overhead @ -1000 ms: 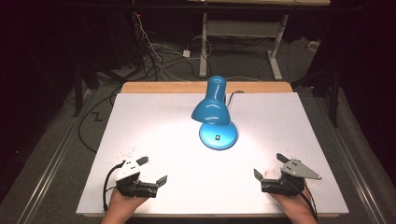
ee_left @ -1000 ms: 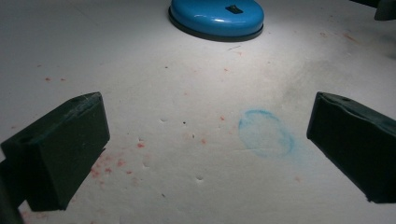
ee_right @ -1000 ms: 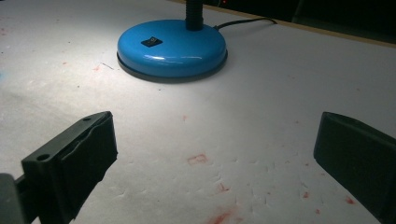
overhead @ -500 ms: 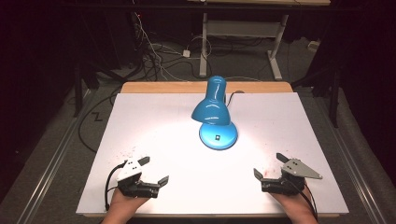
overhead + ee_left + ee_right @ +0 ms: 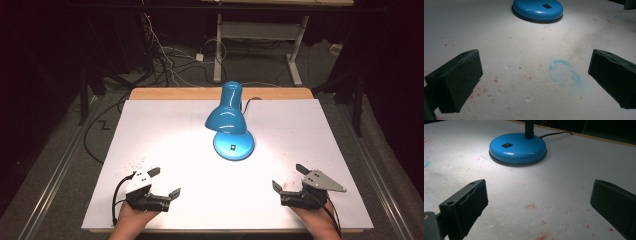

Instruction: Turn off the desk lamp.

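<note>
A blue desk lamp (image 5: 227,117) stands lit at the middle of the white table (image 5: 165,130), its round base (image 5: 233,145) toward me with a black switch on it. The base (image 5: 537,8) sits ahead of the left jaws and the same base (image 5: 517,147) lies ahead-left of the right jaws. My left gripper (image 5: 164,182) rests open near the front left edge, nothing between its jaws. My right gripper (image 5: 289,177) rests open near the front right edge, also holding nothing. Both are well apart from the lamp.
The white surface carries red specks and a faint blue ring mark (image 5: 564,73). The lamp's black cord (image 5: 556,134) runs off toward the far wooden edge (image 5: 200,93). Beyond the table are cables on the floor (image 5: 165,55) and a metal frame (image 5: 260,30).
</note>
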`<state>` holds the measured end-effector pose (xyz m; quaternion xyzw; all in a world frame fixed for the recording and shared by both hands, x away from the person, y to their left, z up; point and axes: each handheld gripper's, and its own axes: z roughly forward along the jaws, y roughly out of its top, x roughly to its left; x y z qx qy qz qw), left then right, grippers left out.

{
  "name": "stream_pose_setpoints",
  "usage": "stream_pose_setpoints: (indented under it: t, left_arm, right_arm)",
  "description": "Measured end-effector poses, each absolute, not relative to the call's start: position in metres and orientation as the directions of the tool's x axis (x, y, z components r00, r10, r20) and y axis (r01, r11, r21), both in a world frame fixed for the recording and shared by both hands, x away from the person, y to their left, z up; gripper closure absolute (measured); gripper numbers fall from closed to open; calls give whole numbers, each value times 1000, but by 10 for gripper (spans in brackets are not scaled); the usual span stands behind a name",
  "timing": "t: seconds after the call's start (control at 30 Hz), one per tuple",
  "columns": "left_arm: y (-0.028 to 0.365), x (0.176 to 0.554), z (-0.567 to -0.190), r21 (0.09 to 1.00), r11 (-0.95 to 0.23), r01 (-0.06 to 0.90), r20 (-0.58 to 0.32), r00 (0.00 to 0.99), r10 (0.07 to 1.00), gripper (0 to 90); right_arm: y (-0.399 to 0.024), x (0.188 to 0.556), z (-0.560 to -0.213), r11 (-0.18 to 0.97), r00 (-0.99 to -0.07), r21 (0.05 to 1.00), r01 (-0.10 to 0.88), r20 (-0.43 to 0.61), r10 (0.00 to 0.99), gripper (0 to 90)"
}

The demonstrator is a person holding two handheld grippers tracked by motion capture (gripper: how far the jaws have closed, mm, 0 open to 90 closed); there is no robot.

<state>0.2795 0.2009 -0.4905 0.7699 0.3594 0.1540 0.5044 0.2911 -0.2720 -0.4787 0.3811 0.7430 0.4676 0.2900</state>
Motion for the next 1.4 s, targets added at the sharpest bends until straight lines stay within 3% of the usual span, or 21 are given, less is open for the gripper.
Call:
stream_pose_setpoints:
  t: [0.6, 0.77, 1.27, 1.4]
  left_arm:
    - [201, 279, -489, 888, -232, 397, -126, 695, 708, 0]
    - [202, 280, -489, 888, -232, 398, -127, 695, 708, 0]
    - [204, 281, -489, 888, -219, 403, -141, 694, 706, 0]
    - [204, 281, -489, 890, -219, 401, -141, 697, 703, 0]
  right_arm:
    - [-273, 288, -476, 267, -551, 911, 314, -54, 833, 277]
    - [-273, 288, -477, 262, -546, 911, 318, -51, 837, 395]
    - [-273, 290, -479, 275, -529, 893, 355, -50, 847, 617]
    - [-272, 290, -479, 267, -532, 888, 375, -30, 846, 728]
